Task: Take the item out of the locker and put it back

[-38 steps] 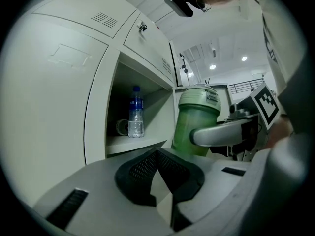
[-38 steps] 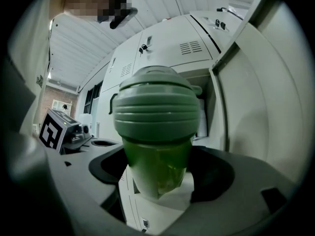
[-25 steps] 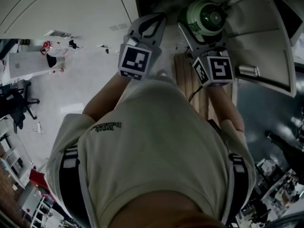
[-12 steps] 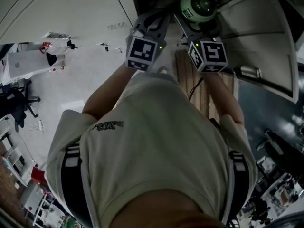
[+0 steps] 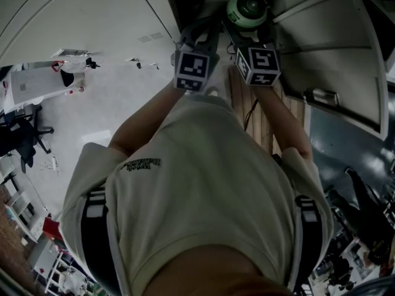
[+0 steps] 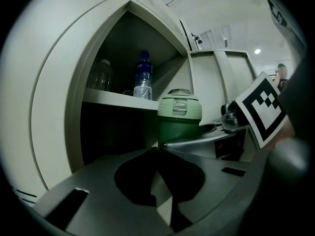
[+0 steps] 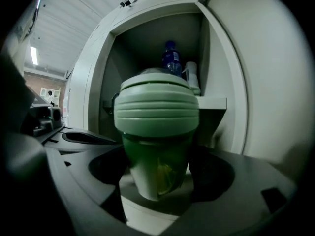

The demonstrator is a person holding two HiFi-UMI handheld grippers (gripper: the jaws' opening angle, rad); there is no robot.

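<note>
Gripping: your right tool (image 7: 157, 181) is clamped on the green flask (image 7: 156, 117), with its jaws pressed against the dark green body below the pale ribbed lid.
Left tool: your left tool (image 6: 157, 150) has its jaws drawn together at the tips, with nothing between them.
Flask: it stands upright in the right tool's hold, just beyond and to the right of the left tool's tips, at the mouth of the open locker (image 7: 147, 38). You cannot tell whether it is already inside.
Shelf: the locker shelf (image 6: 118, 98) runs across above and beyond both tools' tips.
On the shelf: a blue-capped water bottle (image 6: 143, 80) stands straight ahead of the left tool, and a clear jar (image 6: 101, 75) stands further to that tool's left.
Door: the locker door (image 5: 333, 54) hangs open off to the right of your right tool.
From above: both tools are raised side by side toward the locker.
</note>
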